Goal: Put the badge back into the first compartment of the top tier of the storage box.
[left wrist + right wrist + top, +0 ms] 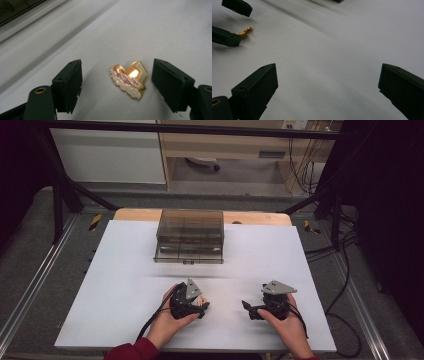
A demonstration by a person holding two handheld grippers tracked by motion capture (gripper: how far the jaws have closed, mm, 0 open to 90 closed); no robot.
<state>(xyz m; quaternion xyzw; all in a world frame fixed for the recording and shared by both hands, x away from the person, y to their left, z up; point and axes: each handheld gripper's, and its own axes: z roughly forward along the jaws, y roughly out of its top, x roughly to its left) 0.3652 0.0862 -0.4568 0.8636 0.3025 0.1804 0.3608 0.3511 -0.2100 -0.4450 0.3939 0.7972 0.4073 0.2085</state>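
While both hands rest low on the near half of the white table (pixel 125 265), the left gripper (pixel 117 82) sits over a small gold pin badge (pixel 128 78) that lies flat on the surface. Left gripper view: badge between the two black jaws, nearer the right-hand jaw, with clear white table on either side; neither pad touches it, so the jaws stand apart and nothing is gripped. Badge is gilt-edged, with a pale cloud-like lower edge and a bright glare on its raised face; finer detail cannot be read. High view: left gripper (pixel 202 306) held in the person's left hand (pixel 167 320), red sleeve (pixel 132 351) at the bottom edge, badge (pixel 202 299) showing as a small pale-orange spot at the jaw tips. Right gripper (pixel 247 308) is held in the right hand (pixel 287 325), just beside the left one, tips turned toward it, grey plate on top. Right gripper view: its own jaws (pixel 327 85) wide apart, bare table between them, nothing held; the left gripper's jaws and the gold badge (pixel 244 31) appear at upper left, well apart from it. A smoky translucent compartment box (pixel 189 236) stands at the far middle of the table, well clear of both grippers and of the badge. Cables trail from each gripper toward the person.
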